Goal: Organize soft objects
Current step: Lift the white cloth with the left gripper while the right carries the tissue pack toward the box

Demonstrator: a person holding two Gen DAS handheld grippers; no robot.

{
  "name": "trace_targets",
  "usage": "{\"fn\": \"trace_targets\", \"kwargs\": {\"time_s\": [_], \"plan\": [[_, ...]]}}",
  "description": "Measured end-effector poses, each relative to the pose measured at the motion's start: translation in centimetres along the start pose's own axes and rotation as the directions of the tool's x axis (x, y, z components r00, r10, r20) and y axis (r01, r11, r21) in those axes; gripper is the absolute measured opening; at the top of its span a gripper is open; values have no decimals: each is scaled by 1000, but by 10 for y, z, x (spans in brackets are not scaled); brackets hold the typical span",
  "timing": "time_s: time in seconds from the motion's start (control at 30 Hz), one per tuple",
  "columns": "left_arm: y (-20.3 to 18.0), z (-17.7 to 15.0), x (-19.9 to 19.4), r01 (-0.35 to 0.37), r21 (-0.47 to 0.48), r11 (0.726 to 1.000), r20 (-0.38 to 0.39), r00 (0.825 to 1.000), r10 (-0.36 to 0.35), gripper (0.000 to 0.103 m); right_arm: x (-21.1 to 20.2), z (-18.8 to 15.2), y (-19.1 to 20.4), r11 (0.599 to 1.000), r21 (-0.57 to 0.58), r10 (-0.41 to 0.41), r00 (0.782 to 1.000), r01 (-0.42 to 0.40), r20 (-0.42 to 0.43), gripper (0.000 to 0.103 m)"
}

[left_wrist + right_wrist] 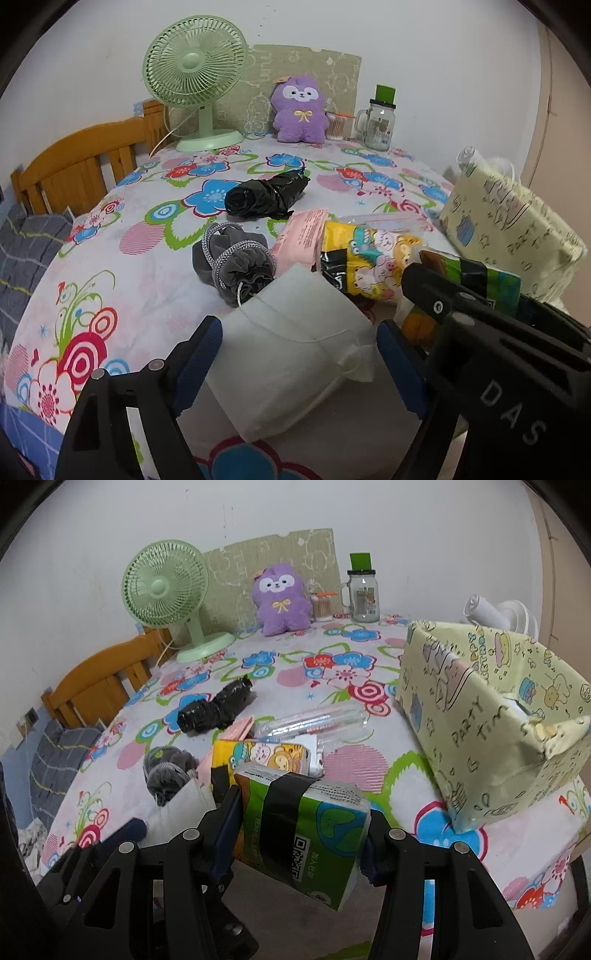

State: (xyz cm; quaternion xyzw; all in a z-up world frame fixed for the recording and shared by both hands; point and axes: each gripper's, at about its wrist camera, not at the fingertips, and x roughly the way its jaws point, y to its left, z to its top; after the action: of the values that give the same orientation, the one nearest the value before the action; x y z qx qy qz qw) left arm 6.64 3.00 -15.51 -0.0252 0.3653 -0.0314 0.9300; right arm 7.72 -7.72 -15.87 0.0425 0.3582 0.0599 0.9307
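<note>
Clutter crowds white pouch (295, 343) – left claw (299, 354) agape; right claw (299, 834) grips tissue pack (306, 827).

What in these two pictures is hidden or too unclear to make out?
- Inside of the yellow box: right wrist view, its own walls hide the bottom.
- Yellow cartoon pack: both views, partly covered by the green tissue pack.
- White pouch: contents unseen, the fabric is opaque.
- Jar label: too small to read.
</note>
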Motion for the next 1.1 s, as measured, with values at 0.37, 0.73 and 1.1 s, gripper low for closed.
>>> {"fn": "trace_targets", "kwargs": {"time_s": [0.37,0.73,1.1], "plan": [[3,-1,6,9,17,1000,-16,1000,-9,50,12,-4,8,1000,-19,-11,999,11,-33,57],[-2,6,-10,53,0,999,-11,999,-53,30,-2,2,8,1000,-25,-2,1000,1,-7,57],[-17,27,-37,66,12,998,47,997,-67,29,-33,23,2,1000,-19,8,998,-7,57,57]]}}
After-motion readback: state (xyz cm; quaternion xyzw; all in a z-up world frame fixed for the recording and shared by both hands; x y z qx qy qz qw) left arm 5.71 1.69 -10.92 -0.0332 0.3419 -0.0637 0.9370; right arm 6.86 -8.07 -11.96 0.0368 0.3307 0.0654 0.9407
